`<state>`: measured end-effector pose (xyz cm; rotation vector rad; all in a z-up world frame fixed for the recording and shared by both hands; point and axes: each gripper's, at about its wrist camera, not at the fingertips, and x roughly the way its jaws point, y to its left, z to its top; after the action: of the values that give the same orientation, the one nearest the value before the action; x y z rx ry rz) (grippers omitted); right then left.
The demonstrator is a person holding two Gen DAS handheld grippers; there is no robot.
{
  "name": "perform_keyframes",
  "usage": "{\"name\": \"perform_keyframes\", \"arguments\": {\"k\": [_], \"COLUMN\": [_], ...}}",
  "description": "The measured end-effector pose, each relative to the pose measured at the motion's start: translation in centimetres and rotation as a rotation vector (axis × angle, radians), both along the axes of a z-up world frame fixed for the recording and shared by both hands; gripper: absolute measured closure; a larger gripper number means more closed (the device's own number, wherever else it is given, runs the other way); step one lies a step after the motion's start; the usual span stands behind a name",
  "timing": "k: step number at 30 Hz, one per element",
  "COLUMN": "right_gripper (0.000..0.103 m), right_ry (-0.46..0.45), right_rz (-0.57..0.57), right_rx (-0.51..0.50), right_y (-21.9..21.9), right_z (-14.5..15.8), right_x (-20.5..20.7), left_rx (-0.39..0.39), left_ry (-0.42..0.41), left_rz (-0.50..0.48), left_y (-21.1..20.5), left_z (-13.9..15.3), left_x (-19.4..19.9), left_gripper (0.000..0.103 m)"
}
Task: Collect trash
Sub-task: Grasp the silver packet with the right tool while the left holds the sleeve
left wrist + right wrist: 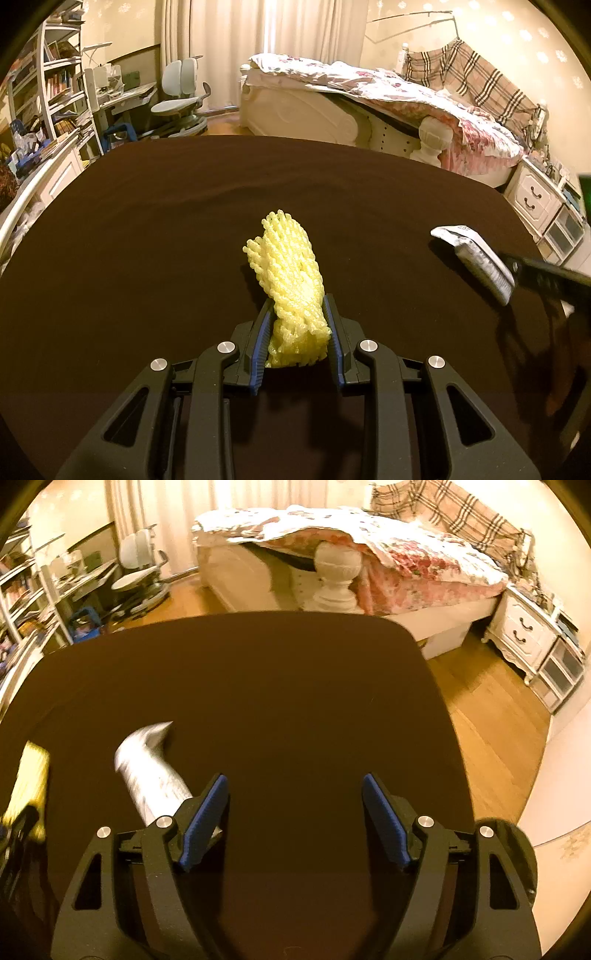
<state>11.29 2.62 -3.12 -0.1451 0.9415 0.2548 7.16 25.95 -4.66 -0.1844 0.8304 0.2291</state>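
Two trash items on the dark table (147,206). One yellow foam fruit net (291,280): clamped at its near end between the blue pads of the left tool (298,314), the rest lying toward the table's middle. One silver wrapper (155,771): lying near the right edge, just beside the right tool (293,794), outside its left finger. Right tool's jaws wide apart, nothing between them.

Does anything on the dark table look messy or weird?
Only the trash. A silver wrapper lies crumpled on the dark table, outside the open right gripper. The left gripper squeezes a yellow foam net. Nothing looks spilled or broken.
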Motion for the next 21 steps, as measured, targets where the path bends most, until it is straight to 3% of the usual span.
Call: {"name": "perform_keyframes", "arguments": {"k": [5, 13, 21], "right_gripper": [0.029, 0.029, 0.032], "right_ry": [-0.015, -0.062, -0.034], "right_rz": [0.014, 0.017, 0.103], "right_rx": [0.015, 0.077, 0.046], "right_y": [-0.1, 0.9, 5.6], "right_z": [0.3, 3.1, 1.6], "right_x": [-2.4, -2.8, -2.0], "left_rx": [0.010, -0.004, -0.012], "left_ry": [-0.001, -0.005, -0.010], "left_rz": [-0.004, 0.014, 0.031], "left_y": [0.0, 0.7, 1.6], "left_z": [0.1, 0.0, 0.0], "left_x": [-0.1, -0.3, -0.1], "left_gripper": [0.074, 0.074, 0.074]}}
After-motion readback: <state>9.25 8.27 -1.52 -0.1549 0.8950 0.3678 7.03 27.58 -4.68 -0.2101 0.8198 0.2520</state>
